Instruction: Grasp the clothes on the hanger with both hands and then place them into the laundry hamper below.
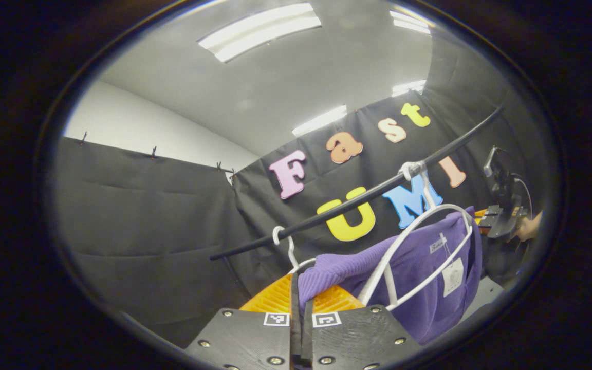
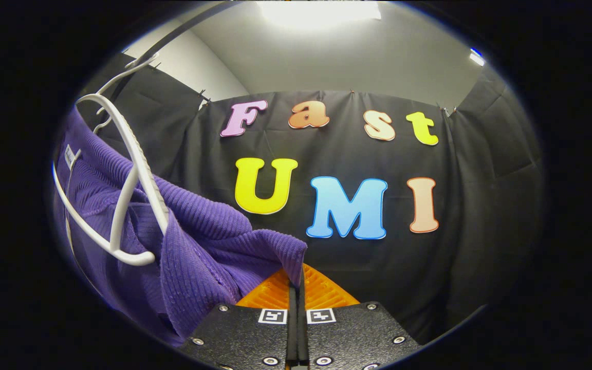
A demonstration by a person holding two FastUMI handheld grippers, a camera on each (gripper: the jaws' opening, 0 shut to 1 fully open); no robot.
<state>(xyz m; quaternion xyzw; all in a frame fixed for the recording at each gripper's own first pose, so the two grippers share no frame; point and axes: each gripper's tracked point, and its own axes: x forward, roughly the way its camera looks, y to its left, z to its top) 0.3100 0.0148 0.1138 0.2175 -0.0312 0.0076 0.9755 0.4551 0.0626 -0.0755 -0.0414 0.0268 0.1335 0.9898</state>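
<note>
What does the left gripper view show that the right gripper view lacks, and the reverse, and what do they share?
Left gripper view: the left gripper shut on a purple sweater, a paper tag, a second hanger hook, a hand at far right. Right gripper view: the right gripper shut on the sweater's hem. Shared: the sweater, its white hanger, the black rail.
</note>
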